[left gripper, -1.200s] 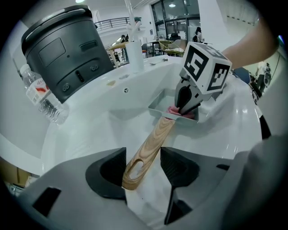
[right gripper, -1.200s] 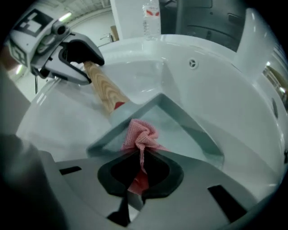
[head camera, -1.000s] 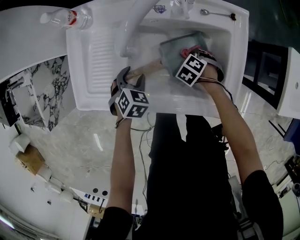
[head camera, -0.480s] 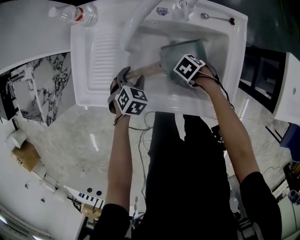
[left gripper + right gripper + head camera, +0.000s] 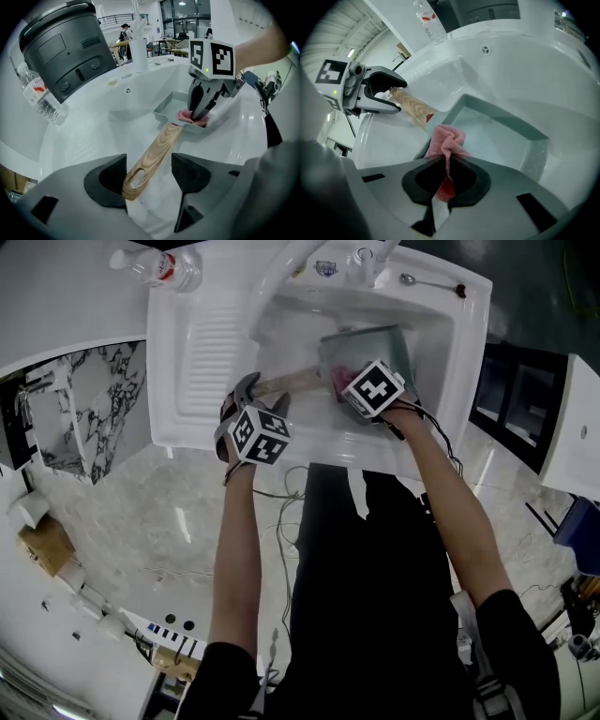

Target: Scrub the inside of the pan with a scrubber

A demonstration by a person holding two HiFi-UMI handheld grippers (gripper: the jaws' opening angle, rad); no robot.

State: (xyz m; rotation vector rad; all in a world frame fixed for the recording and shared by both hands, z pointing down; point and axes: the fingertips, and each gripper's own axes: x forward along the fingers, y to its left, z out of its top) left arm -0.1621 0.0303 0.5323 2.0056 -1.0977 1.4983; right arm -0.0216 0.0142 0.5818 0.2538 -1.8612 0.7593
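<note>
A square grey-green pan (image 5: 367, 341) with a wooden handle (image 5: 292, 381) lies in the white sink (image 5: 448, 352). My left gripper (image 5: 255, 387) reaches down over the handle's free end (image 5: 140, 171). Its jaws have just been opening and now stand open, with the handle between them and a gap at the right pad. My right gripper (image 5: 345, 382) is shut on a pink mesh scrubber (image 5: 446, 139), which it holds at the pan's corner (image 5: 174, 123) by the handle. In the left gripper view, the right gripper (image 5: 200, 112) presses the scrubber (image 5: 191, 117) onto the pan floor.
A white faucet (image 5: 281, 273) arches over the basin's far left. A ribbed drainboard (image 5: 211, 338) lies left of the basin, with a water bottle (image 5: 155, 268) beyond it. A spoon (image 5: 429, 281) rests on the back rim. A dark rice cooker (image 5: 65, 47) stands behind the sink.
My right gripper has rolled and slid with the scrubber across the pan, from its right side toward the handle-side corner. The left gripper has stayed at the handle's end.
</note>
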